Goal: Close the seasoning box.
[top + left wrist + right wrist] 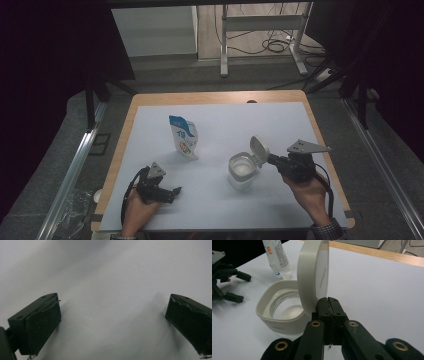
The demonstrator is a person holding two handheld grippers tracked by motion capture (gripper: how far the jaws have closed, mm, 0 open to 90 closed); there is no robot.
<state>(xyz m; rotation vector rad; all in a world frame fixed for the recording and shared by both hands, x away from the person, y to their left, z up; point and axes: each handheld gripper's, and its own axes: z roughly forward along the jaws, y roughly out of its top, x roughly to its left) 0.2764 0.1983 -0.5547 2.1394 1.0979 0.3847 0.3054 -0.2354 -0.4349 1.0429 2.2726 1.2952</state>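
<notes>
Standing toward the right near part of the bench (150, 120), well in from its edges: a clear jar (242, 170) with a white collar, empty as far as can be told. Hinged white lid (259, 149) raised upright on the jar's right side, toward the bench's right edge. Just beside that lid, at its outer right side: the right gripper (272, 160), held level in the right hand (307, 192) and pointing left at the jar. Jaws pressed fully together, pad against pad, with nothing visible between them. In the right gripper view, closed tips (329, 305) sit right against the lower edge of the lid (313, 277), with the jar's open mouth (284, 307) beyond on the left; actual contact not quite resolvable.

Left of the jar and farther back, toward the middle of the bench: a blue-and-white pouch (184, 136), standing with a slight lean, apart from the jar.

Near the bench's near left corner, well apart from jar and pouch: the left gripper (174, 192) in the left hand (137, 207), low over the white surface. Jaws spread wide, holding nothing; between the two pads (42, 322) only bare bench (112, 315).
</notes>
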